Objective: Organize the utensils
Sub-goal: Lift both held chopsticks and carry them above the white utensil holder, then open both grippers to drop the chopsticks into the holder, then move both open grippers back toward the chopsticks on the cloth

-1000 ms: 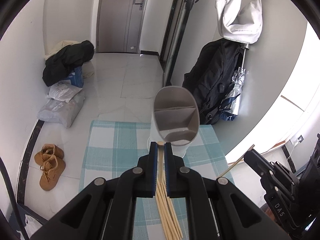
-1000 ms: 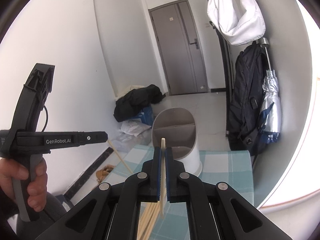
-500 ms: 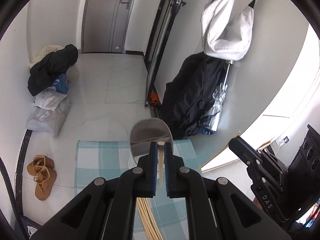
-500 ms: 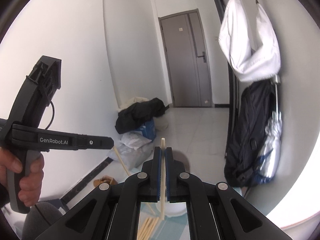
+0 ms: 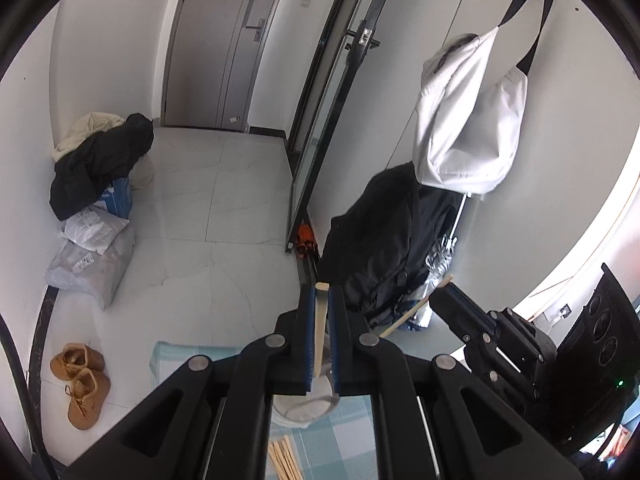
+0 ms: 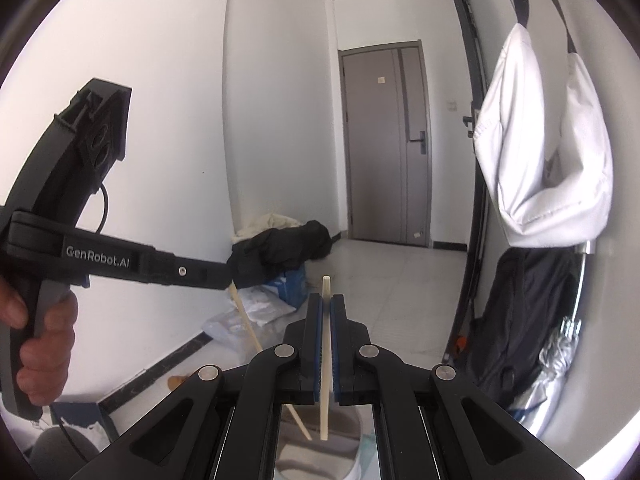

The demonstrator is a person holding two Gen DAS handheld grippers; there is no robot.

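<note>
Between the blue pads of the left claw (image 5: pixel 320 334) a single wooden chopstick (image 5: pixel 320 330) is pinched, its blunt end poking just past the fingertips and its lower length running down toward the grey utensil holder (image 5: pixel 306 406), which sits almost hidden beneath the claw on the checked teal mat (image 5: pixel 352 420) that covers the bench. The right claw (image 6: pixel 326 344) is likewise clamped on its own chopstick (image 6: pixel 325 360), whose lower tip hangs over the holder's mouth (image 6: pixel 320 456) near the bottom of the right wrist view; the other stick's thin end crosses in just to its left, the two close together. From here the likeliest trouble is a collision: two slim sticks converging on one opening can knock each other askew, and a stick held only by a narrow pinch may pivot between the pads and miss its compartment. Which compartment either tip is over cannot be told, since the claw bodies cover most of the holder. A release made while a stick is tilted could let it bounce off the rim and fall onto the mat or the floor. More loose chopsticks (image 5: pixel 286 460) lie on the mat at the near edge, and a careless descent could scatter them. The holder looks light, so a sideways push from a stick might tip it.
</note>
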